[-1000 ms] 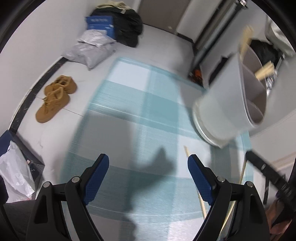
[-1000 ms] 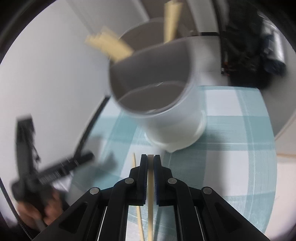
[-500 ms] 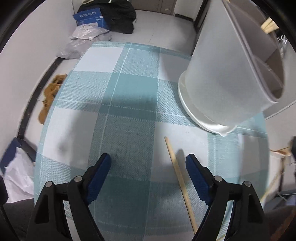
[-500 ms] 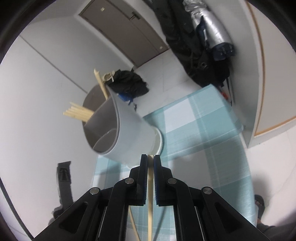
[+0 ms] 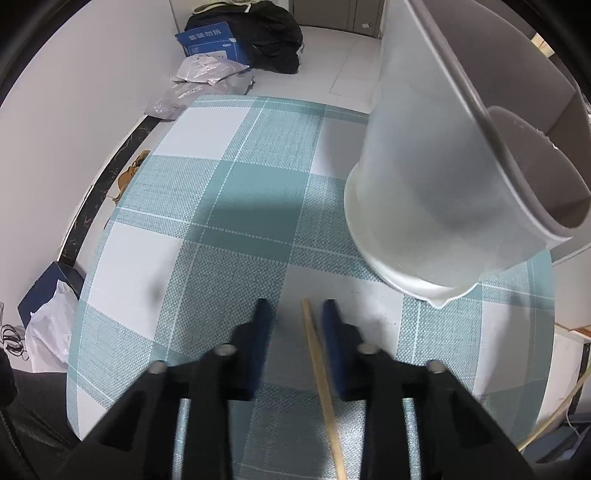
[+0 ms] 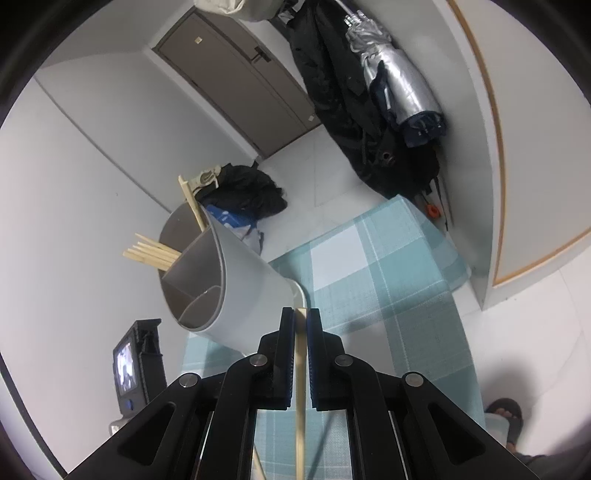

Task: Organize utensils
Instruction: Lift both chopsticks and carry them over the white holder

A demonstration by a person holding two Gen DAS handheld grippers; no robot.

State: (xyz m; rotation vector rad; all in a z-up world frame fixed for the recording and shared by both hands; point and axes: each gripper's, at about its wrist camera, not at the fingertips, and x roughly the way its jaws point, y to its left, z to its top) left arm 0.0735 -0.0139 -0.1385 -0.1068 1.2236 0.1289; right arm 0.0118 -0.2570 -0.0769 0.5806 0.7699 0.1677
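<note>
A wooden chopstick (image 5: 321,380) lies on the teal checked tablecloth (image 5: 240,221). My left gripper (image 5: 297,314) is low over it with its blue pads either side of the stick's tip, partly closed, with a gap left on each side. My right gripper (image 6: 301,317) is shut on another chopstick (image 6: 300,398), raised above the table. The grey divided utensil holder (image 6: 229,291) stands on the cloth with several chopsticks (image 6: 155,254) in its far compartments; it also fills the right of the left wrist view (image 5: 443,184).
A small screen device (image 6: 127,369) stands left of the holder. On the floor are black bags (image 5: 266,29), a blue box (image 5: 210,40), grey parcels (image 5: 207,74) and tan shoes (image 5: 129,173). A foot in a sandal (image 6: 506,417) is at the table's right.
My left gripper has dropped to the cloth and narrowed its jaws around the lying chopstick's tip. My right gripper has lifted away, still holding its chopstick.
</note>
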